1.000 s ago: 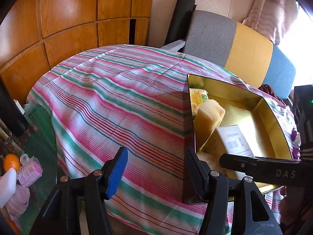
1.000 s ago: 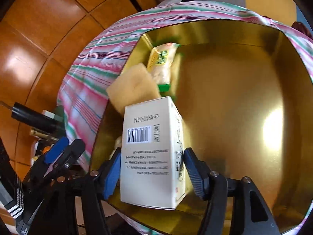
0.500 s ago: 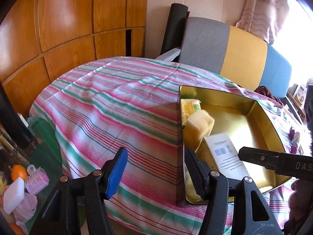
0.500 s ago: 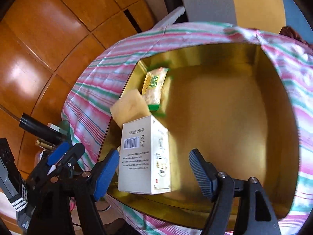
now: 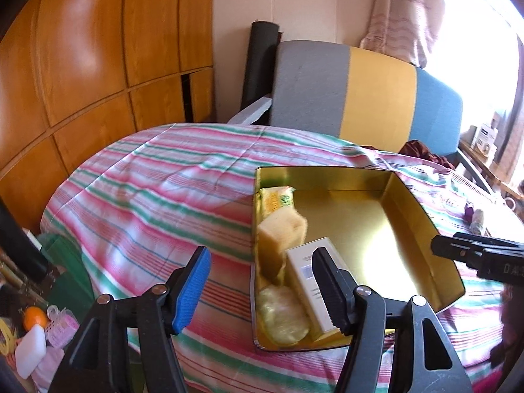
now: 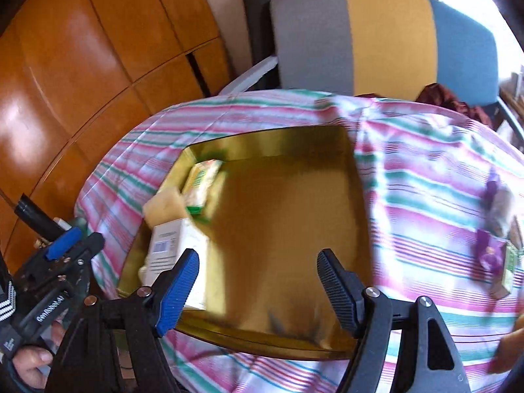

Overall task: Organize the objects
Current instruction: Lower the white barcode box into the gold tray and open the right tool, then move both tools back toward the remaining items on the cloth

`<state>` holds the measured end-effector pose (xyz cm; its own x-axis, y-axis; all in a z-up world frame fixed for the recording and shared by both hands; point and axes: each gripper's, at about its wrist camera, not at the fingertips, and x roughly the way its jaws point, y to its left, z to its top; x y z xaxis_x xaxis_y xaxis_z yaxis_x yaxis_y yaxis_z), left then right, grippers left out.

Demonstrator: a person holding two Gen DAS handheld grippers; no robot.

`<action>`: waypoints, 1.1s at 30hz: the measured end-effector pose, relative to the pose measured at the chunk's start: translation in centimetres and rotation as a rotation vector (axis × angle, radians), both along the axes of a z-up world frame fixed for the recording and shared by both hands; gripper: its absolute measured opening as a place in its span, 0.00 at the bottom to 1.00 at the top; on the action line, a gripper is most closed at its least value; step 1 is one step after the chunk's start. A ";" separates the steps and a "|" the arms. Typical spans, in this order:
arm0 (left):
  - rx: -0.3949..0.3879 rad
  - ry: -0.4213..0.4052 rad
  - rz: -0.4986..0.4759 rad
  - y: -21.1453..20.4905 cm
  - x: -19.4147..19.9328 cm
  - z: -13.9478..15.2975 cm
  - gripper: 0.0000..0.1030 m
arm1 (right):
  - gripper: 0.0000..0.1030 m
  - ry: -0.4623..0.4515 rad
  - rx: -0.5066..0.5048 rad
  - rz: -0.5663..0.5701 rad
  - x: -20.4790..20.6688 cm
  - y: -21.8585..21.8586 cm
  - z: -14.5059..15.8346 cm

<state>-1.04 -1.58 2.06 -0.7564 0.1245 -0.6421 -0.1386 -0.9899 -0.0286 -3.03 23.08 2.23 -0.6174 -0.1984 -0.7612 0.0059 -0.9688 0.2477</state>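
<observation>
Two grippers: both of mine hang above the tin with fingers spread and nothing between them.
Left gripper [image 5: 260, 286]: released, lower middle of its view, straddling the tin's left wall; I see it too at the lower left of the right view.
Cloth [image 5: 157, 190]: striped, it fills the left and middle of the frame and bears the tin.
Tin [image 5: 327, 172]: gold, open-topped, right of centre in the left view; in the right view it sits at centre.
Packed row: along the tin's left wall, from top of frame to bottom, lie a yellow packet [image 5: 276, 198], a sponge [image 5: 281, 234], a white box [image 5: 311, 288] and a pale round pad [image 5: 283, 316]; the box leans on the sponge.
Right gripper [image 6: 257, 286]: released, lower middle of its view, over the tin's bare floor; the box is beside its left finger, apart from it.
Loose items: a purple packet [image 6: 489, 255] and a blurred thing above it lie on the cloth at the right edge, outside the tin; what they are I cannot tell.
Step, as I judge: the box is placed, and I am between picks.
Next move calls for: swinging my right gripper over to the purple packet, closing on it, and setting it on the tin's bare floor.
</observation>
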 end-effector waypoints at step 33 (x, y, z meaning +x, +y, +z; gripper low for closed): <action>-0.051 -0.086 -0.610 29.5 -0.5 0.8 0.63 | 0.74 0.045 -0.108 -0.869 13.8 33.1 -1.2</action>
<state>-1.54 27.94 2.82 -0.5041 0.4859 -0.7140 -0.6792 -0.7336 -0.0197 10.79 56.19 1.00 -0.6121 0.2865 -0.7370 -0.7114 -0.6065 0.3551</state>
